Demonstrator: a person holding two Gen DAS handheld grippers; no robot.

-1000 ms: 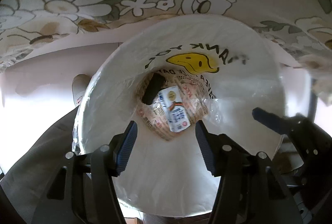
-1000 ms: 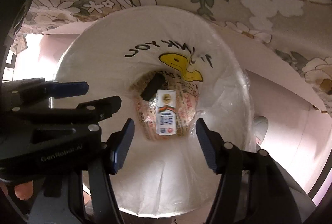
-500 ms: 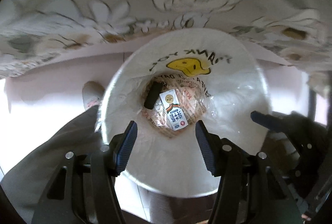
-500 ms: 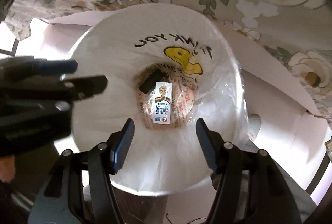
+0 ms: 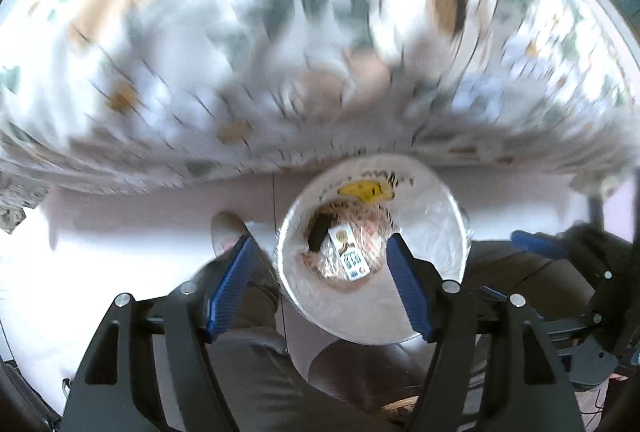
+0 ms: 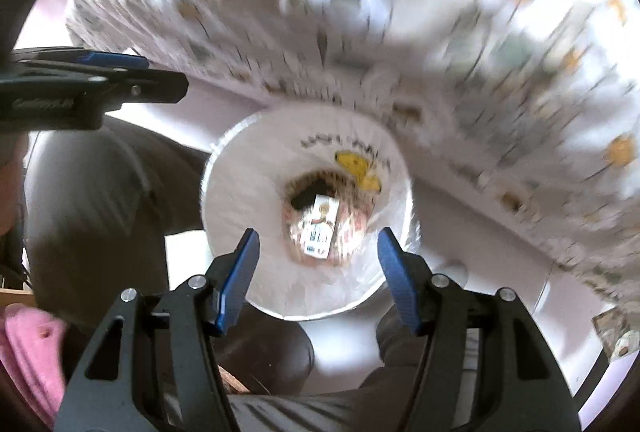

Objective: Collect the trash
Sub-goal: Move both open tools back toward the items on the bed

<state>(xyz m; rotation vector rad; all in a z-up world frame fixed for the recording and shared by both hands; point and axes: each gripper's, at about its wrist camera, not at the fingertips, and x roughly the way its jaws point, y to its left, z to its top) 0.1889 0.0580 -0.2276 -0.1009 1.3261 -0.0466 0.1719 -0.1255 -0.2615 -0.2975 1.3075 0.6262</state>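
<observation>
The left gripper is seen well above the bag-lined bin, its jaws opening with nothing held between them. A milk carton is seen lying below on wrappers inside.

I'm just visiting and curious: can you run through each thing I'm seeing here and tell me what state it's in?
Trash bin: upright, lined with a white bag, open at the top.
Milk carton: lying at the bottom of the bin.
Dark object: lying beside the carton, too blurred to name.
Left gripper: jaws opening, nothing between them.
Right gripper: open, empty, above the bin.
Flowered cloth: blurred, draped behind the bin.
</observation>
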